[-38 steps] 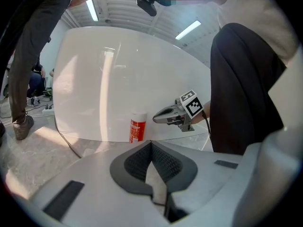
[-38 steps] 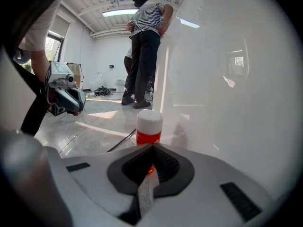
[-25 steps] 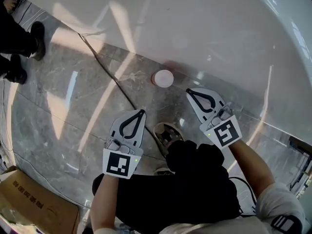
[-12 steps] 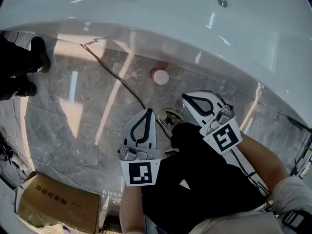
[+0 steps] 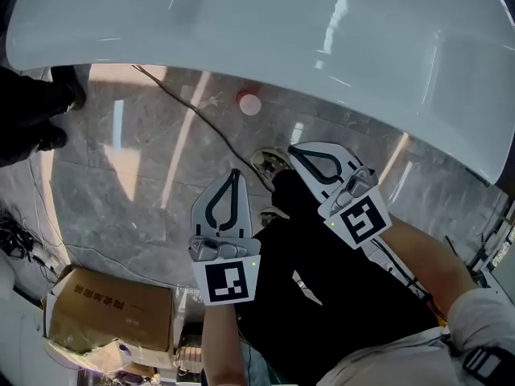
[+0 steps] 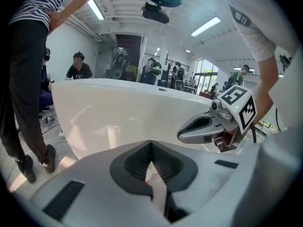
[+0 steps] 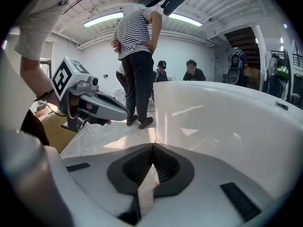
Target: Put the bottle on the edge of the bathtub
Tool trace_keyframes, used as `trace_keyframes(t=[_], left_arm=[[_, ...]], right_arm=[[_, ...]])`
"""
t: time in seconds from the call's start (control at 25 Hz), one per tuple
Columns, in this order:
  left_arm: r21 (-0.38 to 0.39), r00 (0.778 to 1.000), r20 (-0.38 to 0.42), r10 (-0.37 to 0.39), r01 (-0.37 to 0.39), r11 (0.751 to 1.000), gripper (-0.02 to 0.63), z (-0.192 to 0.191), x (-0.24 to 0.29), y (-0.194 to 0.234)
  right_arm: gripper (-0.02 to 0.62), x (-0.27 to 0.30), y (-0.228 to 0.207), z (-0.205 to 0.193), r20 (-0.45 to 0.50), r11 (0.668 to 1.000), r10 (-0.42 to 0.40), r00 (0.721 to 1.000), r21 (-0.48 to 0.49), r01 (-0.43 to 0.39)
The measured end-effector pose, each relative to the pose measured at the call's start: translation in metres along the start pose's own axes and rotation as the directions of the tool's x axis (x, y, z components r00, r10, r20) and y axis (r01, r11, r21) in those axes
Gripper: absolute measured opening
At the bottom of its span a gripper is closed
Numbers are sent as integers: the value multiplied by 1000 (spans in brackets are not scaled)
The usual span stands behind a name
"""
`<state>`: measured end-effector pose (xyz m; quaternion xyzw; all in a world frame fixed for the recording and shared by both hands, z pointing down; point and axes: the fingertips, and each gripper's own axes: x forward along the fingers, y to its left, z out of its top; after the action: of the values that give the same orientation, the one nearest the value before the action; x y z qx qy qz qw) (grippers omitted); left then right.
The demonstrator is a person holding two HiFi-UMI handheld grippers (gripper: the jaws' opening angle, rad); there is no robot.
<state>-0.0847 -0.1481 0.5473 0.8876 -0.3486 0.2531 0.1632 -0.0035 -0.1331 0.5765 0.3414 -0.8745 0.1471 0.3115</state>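
Grey marble floor tiles (image 5: pixel 121 207) cover the ground, glossy and streaked with reflected light. A cardboard box (image 5: pixel 109 320) sits at the near left. A dark cable (image 5: pixel 187 117) runs over the tiles toward the white bathtub (image 5: pixel 322 39), whose curved wall spans the far side. A bystander's black shoes (image 5: pixel 64 95) stand at the left, close to the tub.

The bottle (image 5: pixel 249 103) stands on the floor just beside the tub wall, showing its white cap from above. It is ahead of both grippers, well apart from their fingers and untouched.

On the left gripper (image 5: pixel 233 175) and the right gripper (image 5: pixel 296 149) the fingers are clenched together with nothing between them. Both are held side by side over the person's black-trousered legs and point forward and downward at the tub. The right one is nearer the tub.
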Motion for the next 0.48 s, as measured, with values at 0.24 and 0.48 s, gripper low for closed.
trace_keyframes(t=[0.24, 0.48], left_arm=[[-21, 1000, 21, -21, 21, 1000, 11, 50, -23, -12], [-40, 999, 39, 24, -23, 999, 11, 87, -45, -14]], right_arm=[[6, -37, 3, 42, 7, 998, -26, 1000, 56, 25], [6, -78, -4, 87, 71, 987, -130, 989, 103, 123]])
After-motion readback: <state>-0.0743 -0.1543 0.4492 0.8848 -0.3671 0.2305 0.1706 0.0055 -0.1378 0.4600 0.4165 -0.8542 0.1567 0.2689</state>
